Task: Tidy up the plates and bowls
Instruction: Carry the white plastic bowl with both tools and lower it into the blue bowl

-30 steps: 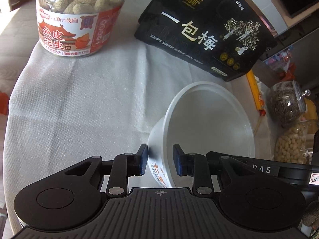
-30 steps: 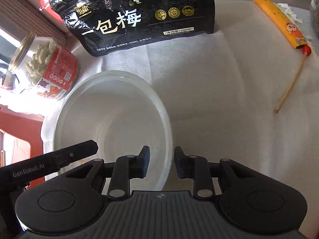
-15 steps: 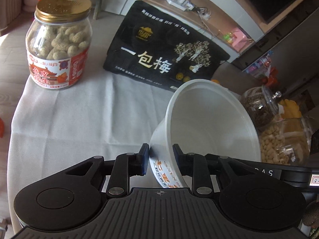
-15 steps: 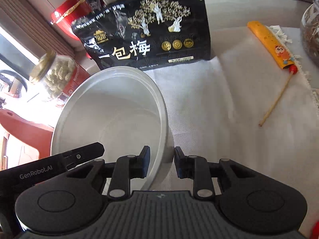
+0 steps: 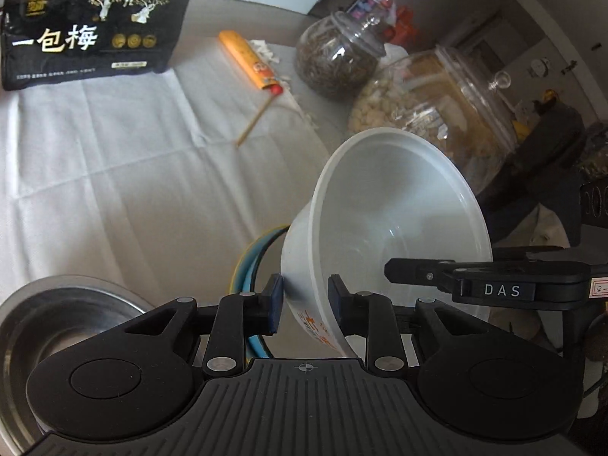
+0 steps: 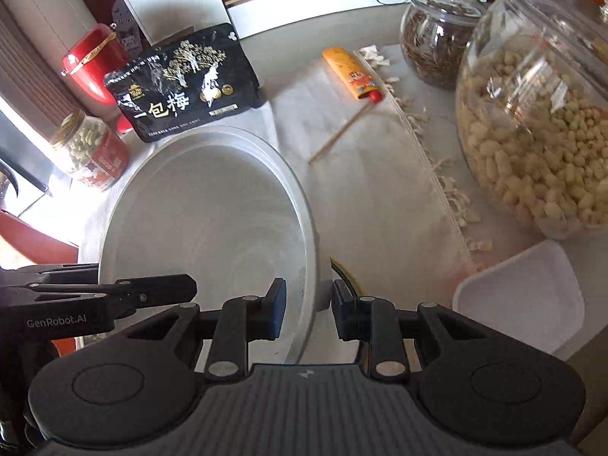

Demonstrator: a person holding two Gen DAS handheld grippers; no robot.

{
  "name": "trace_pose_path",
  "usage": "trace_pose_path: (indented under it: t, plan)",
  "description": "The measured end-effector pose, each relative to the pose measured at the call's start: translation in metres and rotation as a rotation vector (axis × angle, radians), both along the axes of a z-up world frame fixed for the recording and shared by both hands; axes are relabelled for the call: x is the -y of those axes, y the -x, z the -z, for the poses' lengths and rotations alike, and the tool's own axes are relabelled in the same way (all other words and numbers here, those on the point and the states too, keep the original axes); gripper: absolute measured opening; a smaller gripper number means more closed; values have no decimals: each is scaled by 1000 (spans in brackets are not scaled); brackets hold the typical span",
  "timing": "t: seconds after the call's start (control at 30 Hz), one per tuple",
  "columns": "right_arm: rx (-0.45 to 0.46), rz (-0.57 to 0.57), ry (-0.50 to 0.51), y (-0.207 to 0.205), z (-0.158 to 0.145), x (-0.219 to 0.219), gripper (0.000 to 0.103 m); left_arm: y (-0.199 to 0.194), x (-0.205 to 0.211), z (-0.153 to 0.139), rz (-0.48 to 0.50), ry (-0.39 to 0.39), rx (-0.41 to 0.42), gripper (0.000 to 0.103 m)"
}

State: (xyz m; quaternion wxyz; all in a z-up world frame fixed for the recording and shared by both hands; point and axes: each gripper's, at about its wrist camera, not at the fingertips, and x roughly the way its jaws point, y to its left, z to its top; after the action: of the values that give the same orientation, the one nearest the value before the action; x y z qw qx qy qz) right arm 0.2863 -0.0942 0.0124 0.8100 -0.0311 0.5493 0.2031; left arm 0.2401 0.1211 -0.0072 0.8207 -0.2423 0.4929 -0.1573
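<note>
Bowl (image 5: 399,205) hangs tilted above the cloth (image 5: 114,159); left gripper (image 5: 305,300) and right gripper (image 6: 307,309) each clench its rim. Arms read "DAS", "GenRobot.AI".

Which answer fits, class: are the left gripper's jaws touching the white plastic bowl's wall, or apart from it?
Touching. In the left wrist view, the left gripper has one jaw outside and one inside the tilted white plastic bowl, both pressed against its wall with no gap visible.

on the white cloth (image 6: 364,197) a black snack bag (image 6: 182,87) stands at the far end, with an orange wrapper (image 6: 351,74) and its stick to the bag's right, two glass jars (image 6: 539,121) beyond that, and a peanut jar (image 6: 89,148) to the bag's left.
</note>
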Motion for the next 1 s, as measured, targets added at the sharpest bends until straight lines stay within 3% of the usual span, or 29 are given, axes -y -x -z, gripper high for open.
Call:
trace_pose_path:
  t: [0.2, 0.37, 0.53, 0.73, 0.9, 1.0]
  plan:
    - [-62, 28, 9, 9, 29, 11, 26, 1, 12, 14, 34, -61, -31, 28]
    - [-5, -8, -1, 18, 30, 9, 27, 12, 11, 14, 29, -64, -22, 27]
    - [142, -63, -56, 30, 25, 18, 27, 38, 6, 1, -71, -86, 46, 27]
    - [202, -58, -155, 33, 31, 33, 28, 53, 9, -5, -244, 0, 62, 27]
    - [224, -72, -200, 43, 36, 49, 28, 59, 23, -20, -288, -81, 85, 27]
    - [236, -65, -198, 49, 43, 59, 28, 61, 31, -22, -275, -178, 97, 27]
